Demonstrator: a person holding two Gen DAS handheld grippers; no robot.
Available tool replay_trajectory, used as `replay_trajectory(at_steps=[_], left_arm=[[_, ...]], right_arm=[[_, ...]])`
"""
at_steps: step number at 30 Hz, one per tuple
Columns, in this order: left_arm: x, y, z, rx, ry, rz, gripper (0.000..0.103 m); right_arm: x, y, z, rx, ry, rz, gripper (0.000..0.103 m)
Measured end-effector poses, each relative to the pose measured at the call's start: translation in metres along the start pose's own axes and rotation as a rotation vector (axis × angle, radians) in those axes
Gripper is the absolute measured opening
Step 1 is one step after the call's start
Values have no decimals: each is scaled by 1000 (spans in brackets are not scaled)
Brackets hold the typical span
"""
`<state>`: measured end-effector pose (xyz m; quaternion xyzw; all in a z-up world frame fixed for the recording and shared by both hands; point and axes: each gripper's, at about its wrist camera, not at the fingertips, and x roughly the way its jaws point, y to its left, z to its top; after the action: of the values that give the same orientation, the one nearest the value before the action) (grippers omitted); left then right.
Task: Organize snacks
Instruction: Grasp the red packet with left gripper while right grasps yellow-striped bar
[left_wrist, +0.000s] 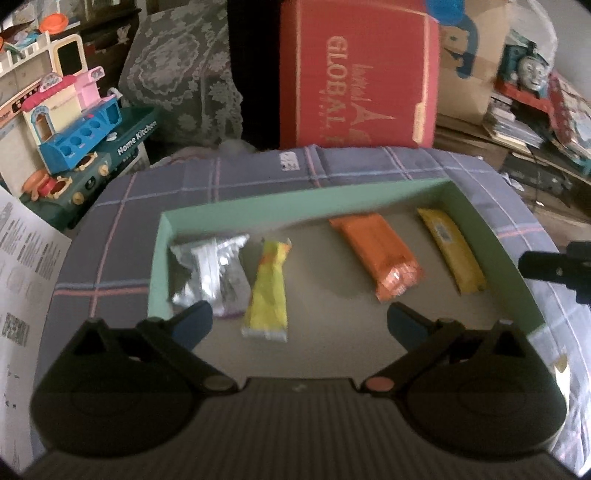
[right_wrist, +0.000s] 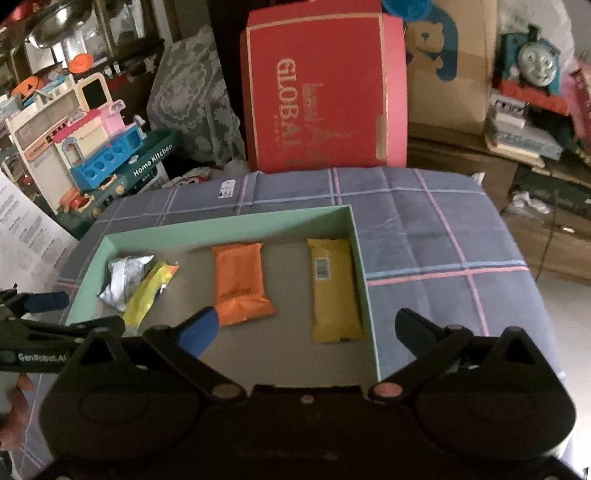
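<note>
A shallow green box (left_wrist: 258, 205) (right_wrist: 229, 225) lies on a plaid cloth. In it, left to right, lie a silver packet (left_wrist: 210, 273) (right_wrist: 123, 278), a yellow-green packet (left_wrist: 267, 291) (right_wrist: 147, 291), an orange packet (left_wrist: 376, 254) (right_wrist: 242, 282) and a yellow bar (left_wrist: 452, 249) (right_wrist: 332, 291). My left gripper (left_wrist: 299, 321) is open and empty, hovering over the box's near side. My right gripper (right_wrist: 308, 328) is open and empty, above the box's near right corner. Each gripper shows at the edge of the other's view: the right one (left_wrist: 554, 266) and the left one (right_wrist: 40, 306).
A red GLOBAL box (left_wrist: 358, 74) (right_wrist: 321, 96) stands behind the table. A toy kitchen (left_wrist: 74, 125) (right_wrist: 96, 147) is at the left, cardboard boxes and a toy train (right_wrist: 535, 62) at the right. A printed sheet (left_wrist: 22, 280) hangs at the left edge.
</note>
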<state>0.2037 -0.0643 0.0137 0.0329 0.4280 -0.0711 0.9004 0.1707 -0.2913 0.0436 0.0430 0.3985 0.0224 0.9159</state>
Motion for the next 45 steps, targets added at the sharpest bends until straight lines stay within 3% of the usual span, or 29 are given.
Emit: replay_trajectory(at_steps=[3, 8, 14, 21, 26, 31, 33, 40, 42, 44, 45], left_arm=[[-12, -9, -18, 17, 16, -14, 103], [-24, -26, -54, 45, 52, -31, 103], [-27, -49, -84, 77, 94, -55, 103], [-30, -84, -96, 184, 73, -65, 103], [-30, -103, -99, 286, 53, -85, 103], [-28, -121, -99, 420, 19, -87, 103], [-26, -129, -97, 473, 11, -98, 103], [-9, -156, -91, 599, 11, -157, 102], [-6, -159, -89, 595, 32, -199, 91], [-3, -162, -88, 586, 75, -257, 68], [-2, -162, -88, 582, 89, -277, 63]], right_arm=[[-23, -1, -19, 21, -50, 15, 103], [-47, -6, -44, -4, -53, 19, 103], [-59, -28, -81, -30, 39, -30, 103], [-64, -69, -120, 44, 55, -57, 102], [-53, -80, -133, 80, 90, -41, 82], [-38, -77, -147, 74, 98, -30, 69], [-32, -77, -153, 65, 99, -22, 52], [-39, -83, -163, 77, 70, 6, 49], [-40, -90, -166, 100, 75, 11, 49], [-43, -94, -170, 117, 78, 18, 49], [-44, -96, -171, 122, 78, 21, 49]])
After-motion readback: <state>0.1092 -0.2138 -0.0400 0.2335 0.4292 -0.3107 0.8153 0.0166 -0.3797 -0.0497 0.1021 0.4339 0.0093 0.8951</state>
